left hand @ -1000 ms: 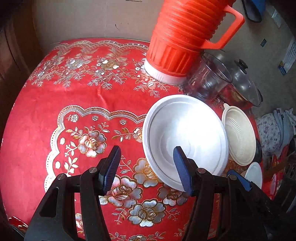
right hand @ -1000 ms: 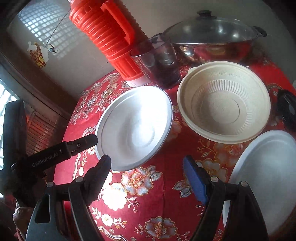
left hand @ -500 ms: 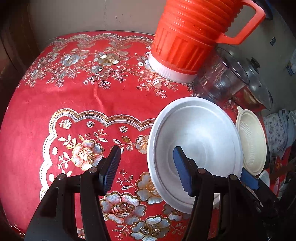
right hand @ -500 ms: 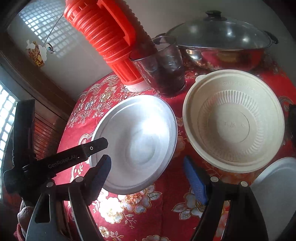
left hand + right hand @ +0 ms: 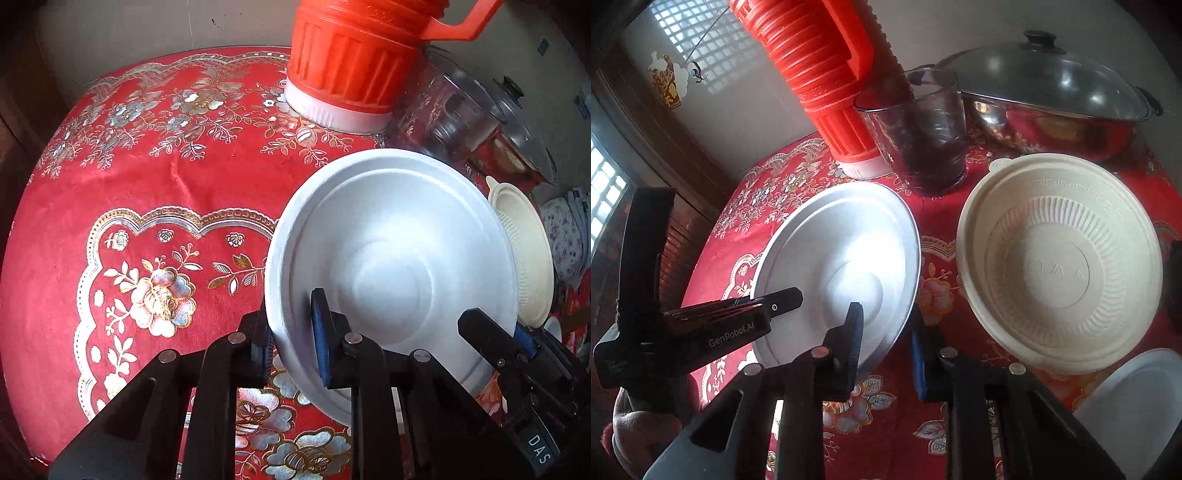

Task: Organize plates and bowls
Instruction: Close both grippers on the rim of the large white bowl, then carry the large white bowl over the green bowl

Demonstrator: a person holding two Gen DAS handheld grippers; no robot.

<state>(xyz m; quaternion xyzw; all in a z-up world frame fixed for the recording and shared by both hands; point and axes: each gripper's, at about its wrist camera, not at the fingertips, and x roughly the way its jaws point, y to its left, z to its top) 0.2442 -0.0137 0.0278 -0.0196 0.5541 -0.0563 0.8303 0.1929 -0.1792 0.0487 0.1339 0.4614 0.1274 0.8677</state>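
Observation:
A white plate [image 5: 399,258] lies on the red flowered tablecloth; it also shows in the right wrist view [image 5: 842,266]. My left gripper [image 5: 291,332] is shut on the plate's near left rim, one finger under it and one inside. My right gripper [image 5: 886,332] is shut on the plate's near right rim, one finger over the plate and one outside. A cream ribbed bowl [image 5: 1060,258] sits to the right of the plate, seen edge-on in the left wrist view [image 5: 524,251]. Another white plate [image 5: 1137,410] lies at the near right.
An orange thermos jug [image 5: 362,62] stands behind the plate, with a clear glass [image 5: 919,136] beside it. A steel pot with a glass lid [image 5: 1052,92] sits at the back right. The red tablecloth [image 5: 147,192] spreads bare to the left.
Both grippers have moved in on the white plate and closed on its rim, the left from the left side and the right from the right side. They were open before.

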